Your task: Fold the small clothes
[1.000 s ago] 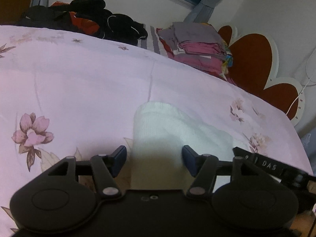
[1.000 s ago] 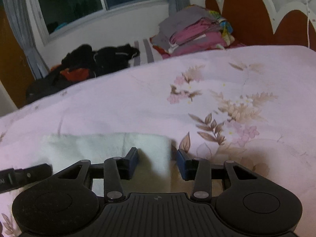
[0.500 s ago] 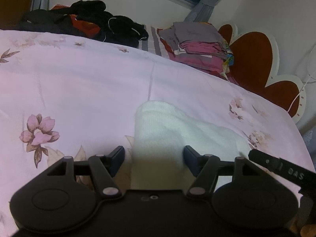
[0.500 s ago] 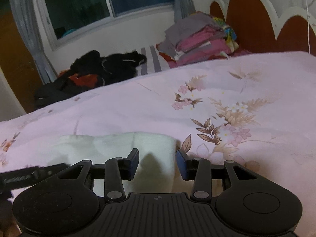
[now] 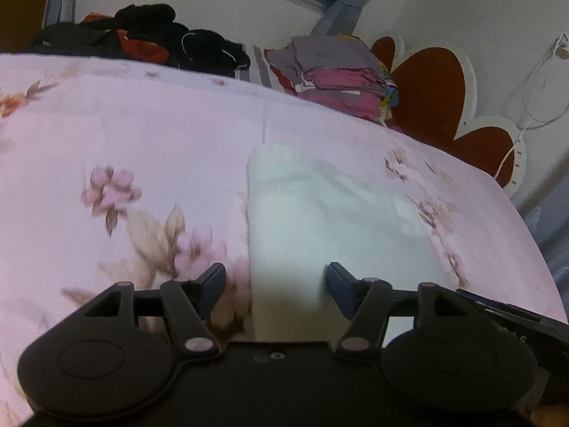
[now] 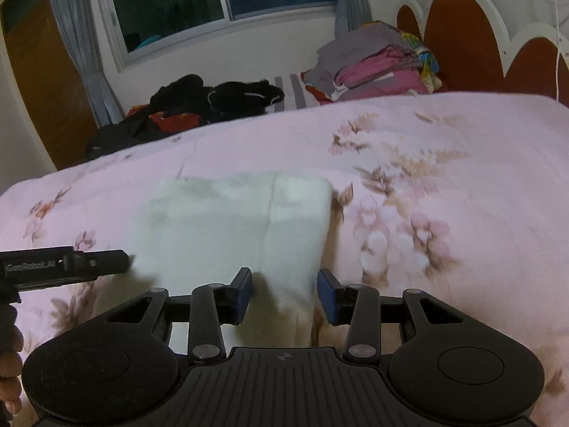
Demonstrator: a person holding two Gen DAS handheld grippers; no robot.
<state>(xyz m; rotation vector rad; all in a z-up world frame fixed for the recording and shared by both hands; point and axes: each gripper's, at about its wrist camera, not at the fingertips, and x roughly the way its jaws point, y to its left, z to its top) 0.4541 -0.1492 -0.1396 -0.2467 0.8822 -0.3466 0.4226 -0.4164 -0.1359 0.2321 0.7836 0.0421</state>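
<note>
A white knitted garment is seen lying flat on the pink floral bed, at 12 o'clock from both claws. The left claw and right claw are held apart, straddling its near edge. The bedcover could be pinched too, spoiling the fold.
</note>
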